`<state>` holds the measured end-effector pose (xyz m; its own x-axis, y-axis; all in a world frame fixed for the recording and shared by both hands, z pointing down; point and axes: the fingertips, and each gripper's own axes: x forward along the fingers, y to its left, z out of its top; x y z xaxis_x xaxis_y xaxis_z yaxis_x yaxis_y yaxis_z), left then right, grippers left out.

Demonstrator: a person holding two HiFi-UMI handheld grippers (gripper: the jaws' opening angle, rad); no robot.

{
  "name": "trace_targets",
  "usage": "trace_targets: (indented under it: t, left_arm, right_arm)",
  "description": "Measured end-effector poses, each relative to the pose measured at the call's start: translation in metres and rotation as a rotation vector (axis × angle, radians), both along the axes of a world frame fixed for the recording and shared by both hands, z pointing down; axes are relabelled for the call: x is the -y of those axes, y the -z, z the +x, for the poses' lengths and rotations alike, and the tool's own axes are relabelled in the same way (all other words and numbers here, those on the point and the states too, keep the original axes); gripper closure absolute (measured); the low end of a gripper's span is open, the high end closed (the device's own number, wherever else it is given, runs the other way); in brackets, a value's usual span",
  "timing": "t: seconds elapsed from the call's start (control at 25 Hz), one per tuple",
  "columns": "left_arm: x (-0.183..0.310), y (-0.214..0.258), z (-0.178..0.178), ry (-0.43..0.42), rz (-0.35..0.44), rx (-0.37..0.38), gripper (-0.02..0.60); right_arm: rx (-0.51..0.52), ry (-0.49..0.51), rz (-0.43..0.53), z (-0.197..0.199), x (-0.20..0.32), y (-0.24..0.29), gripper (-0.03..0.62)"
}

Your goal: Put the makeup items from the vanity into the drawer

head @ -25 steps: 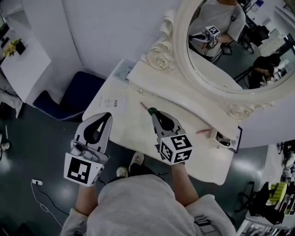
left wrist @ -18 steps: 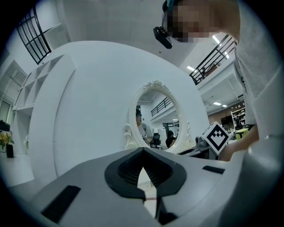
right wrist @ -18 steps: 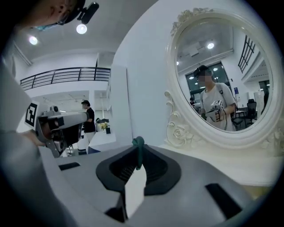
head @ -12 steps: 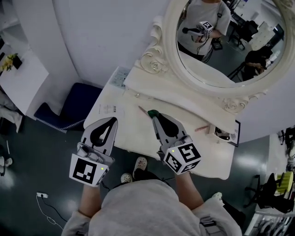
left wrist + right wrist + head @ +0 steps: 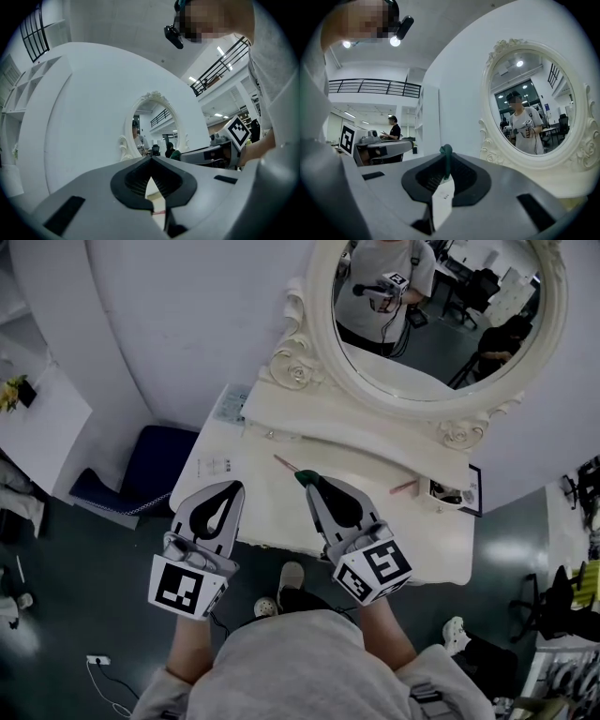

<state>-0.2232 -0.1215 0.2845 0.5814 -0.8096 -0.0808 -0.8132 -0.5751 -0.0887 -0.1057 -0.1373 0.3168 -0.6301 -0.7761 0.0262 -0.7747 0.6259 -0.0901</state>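
My right gripper (image 5: pixel 305 480) hovers over the middle of the white vanity top (image 5: pixel 272 507), shut on a small green makeup item (image 5: pixel 303 475). In the right gripper view the green item (image 5: pixel 446 157) sticks up at the jaw tips and a white tag (image 5: pixel 442 199) hangs below it. My left gripper (image 5: pixel 233 487) is over the vanity's front left, shut, with nothing in it; its tips meet in the left gripper view (image 5: pixel 151 163). A thin pink pencil (image 5: pixel 283 463) lies just left of the right gripper's tips. Another pink stick (image 5: pixel 404 487) lies to the right. No drawer shows.
An oval mirror (image 5: pixel 431 315) in a carved white frame stands at the vanity's back. A dark-framed small tray (image 5: pixel 457 493) sits at the right end. A paper sheet (image 5: pixel 214 465) and a packet (image 5: pixel 230 404) lie on the left. A blue seat (image 5: pixel 155 465) stands on the floor at left.
The head view has tilted up and shows more of the mirror. Both grippers keep nearly the same places over the vanity's front, the right one still shut on the green item.
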Motion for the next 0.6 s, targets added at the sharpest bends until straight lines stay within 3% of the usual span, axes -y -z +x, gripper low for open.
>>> trace_targets:
  t: [0.6]
  left_arm:
    - [-0.027,0.013,0.019,-0.079,0.049,-0.018,0.571]
  right_arm:
    - [0.026,-0.091,0.059,0.015,-0.049,0.016,0.553]
